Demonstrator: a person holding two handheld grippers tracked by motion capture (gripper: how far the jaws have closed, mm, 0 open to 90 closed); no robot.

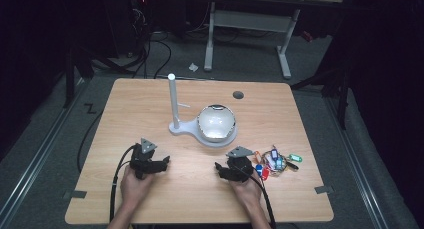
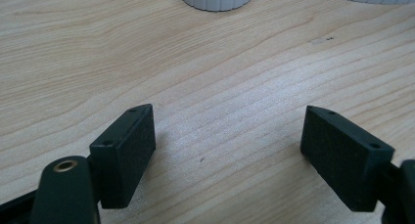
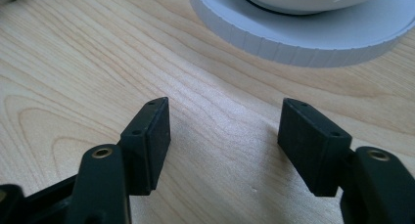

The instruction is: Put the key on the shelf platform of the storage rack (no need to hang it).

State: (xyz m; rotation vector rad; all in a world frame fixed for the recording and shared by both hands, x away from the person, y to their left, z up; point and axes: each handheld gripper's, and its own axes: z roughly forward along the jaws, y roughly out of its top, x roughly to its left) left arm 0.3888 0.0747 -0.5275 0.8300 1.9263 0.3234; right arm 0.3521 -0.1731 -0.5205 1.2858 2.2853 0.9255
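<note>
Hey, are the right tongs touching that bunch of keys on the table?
Apart. In the high view, bare table shows between the right tongs and the bunch of keys beside them; the right gripper view shows open jaws with nothing between.

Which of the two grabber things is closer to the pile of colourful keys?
The right gripper. It sits just left of the bunch of keys near the table's right side, while the left gripper is farther away, beyond the right one.

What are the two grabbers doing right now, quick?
Left gripper: open, holding nothing, bare table between its jaws.
Right gripper: open, holding nothing, near the white stand.
</note>
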